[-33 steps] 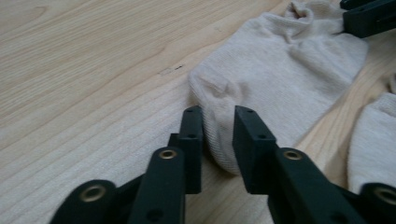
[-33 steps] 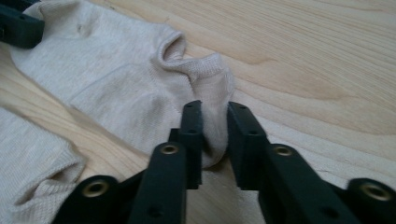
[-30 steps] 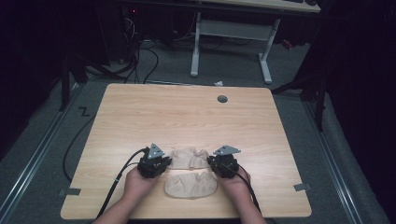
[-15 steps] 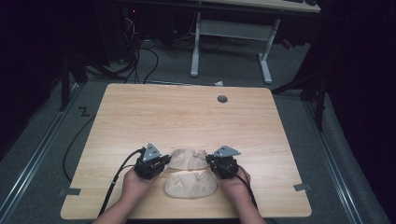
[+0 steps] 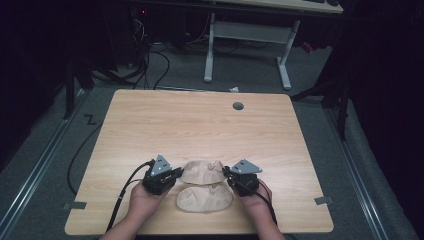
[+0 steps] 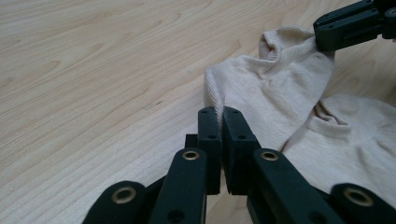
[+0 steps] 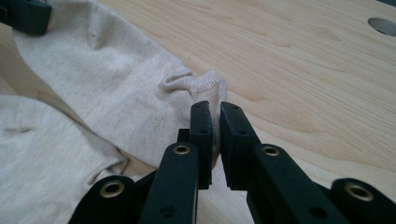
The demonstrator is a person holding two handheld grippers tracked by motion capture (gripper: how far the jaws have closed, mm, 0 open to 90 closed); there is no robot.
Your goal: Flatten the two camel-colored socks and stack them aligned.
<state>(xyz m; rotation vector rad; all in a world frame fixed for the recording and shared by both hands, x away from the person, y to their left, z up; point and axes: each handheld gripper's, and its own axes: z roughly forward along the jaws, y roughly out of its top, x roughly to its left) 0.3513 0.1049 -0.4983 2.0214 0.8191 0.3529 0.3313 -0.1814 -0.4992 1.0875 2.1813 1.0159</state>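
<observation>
Two beige socks lie near the wooden table's front edge. My left gripper (image 5: 176, 173) and right gripper (image 5: 227, 174) hold the far sock (image 5: 202, 171) by its two ends. In the left gripper view the left gripper (image 6: 223, 114) is shut on a thin fold of that sock (image 6: 271, 93), and the right gripper's jaws (image 6: 350, 23) pinch the far end. In the right gripper view the right gripper (image 7: 215, 109) is shut on the sock's ribbed cuff (image 7: 205, 81). The near sock (image 5: 205, 198) lies flat and untouched just in front of it.
A round cable hole (image 5: 238, 106) sits at the back of the table (image 5: 200, 130), right of centre. Black cables trail from the grippers off the front left edge. A white desk frame (image 5: 247, 32) stands on the floor beyond the table.
Both grippers have risen slightly with the far sock's ends pinched in them. The near sock has not moved.
</observation>
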